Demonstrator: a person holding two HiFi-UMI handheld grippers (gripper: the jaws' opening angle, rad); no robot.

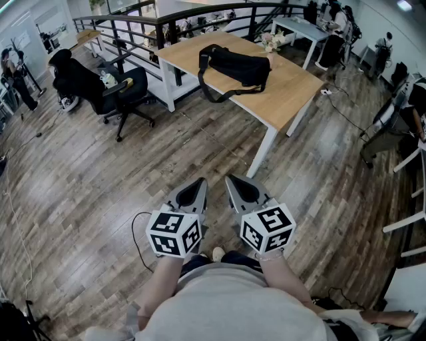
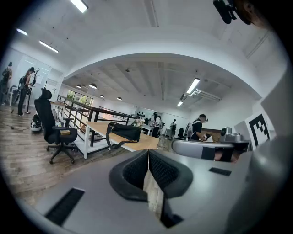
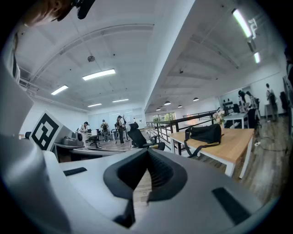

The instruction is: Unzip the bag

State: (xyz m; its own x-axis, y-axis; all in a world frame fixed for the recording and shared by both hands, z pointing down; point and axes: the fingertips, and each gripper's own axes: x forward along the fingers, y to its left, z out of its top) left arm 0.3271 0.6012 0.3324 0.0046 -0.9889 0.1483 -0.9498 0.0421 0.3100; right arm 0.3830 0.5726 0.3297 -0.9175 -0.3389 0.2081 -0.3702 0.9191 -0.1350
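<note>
Both claws were shut. The left gripper [image 1: 198,184] had its pads pressed together with nothing between them, and the right gripper [image 1: 233,182] was the same, closed and empty. I had them side by side, close together but not touching, held low in front of my torso and pointing roughly level, slightly nose-down. The marker cubes [image 1: 174,233] sat at the back of each, just ahead of my forearms. Only wood-plank floor [image 1: 80,186] showed under the jaws.

The bag [image 1: 236,66] was well apart from both grippers and neither touched it. It was black and lay on its side on the light wooden table [image 1: 296,90] ahead of me, toward the far half of the top. Its strap [image 1: 212,93] looped off the near-left edge of the table. I couldn't make out the zip at that range. In the left gripper view the bag [image 2: 124,131] sat left of the jaw line, and in the right gripper view it [image 3: 206,133] sat to the right, so it was roughly dead ahead between the two.

A black office chair [image 1: 123,93] stood on the floor left of the table, in front of a dark railing [image 1: 166,20]. A small bunch of flowers [image 1: 269,41] showed just past the bag. Beyond that was a white table [image 1: 299,30], with people around the edges of the room.
</note>
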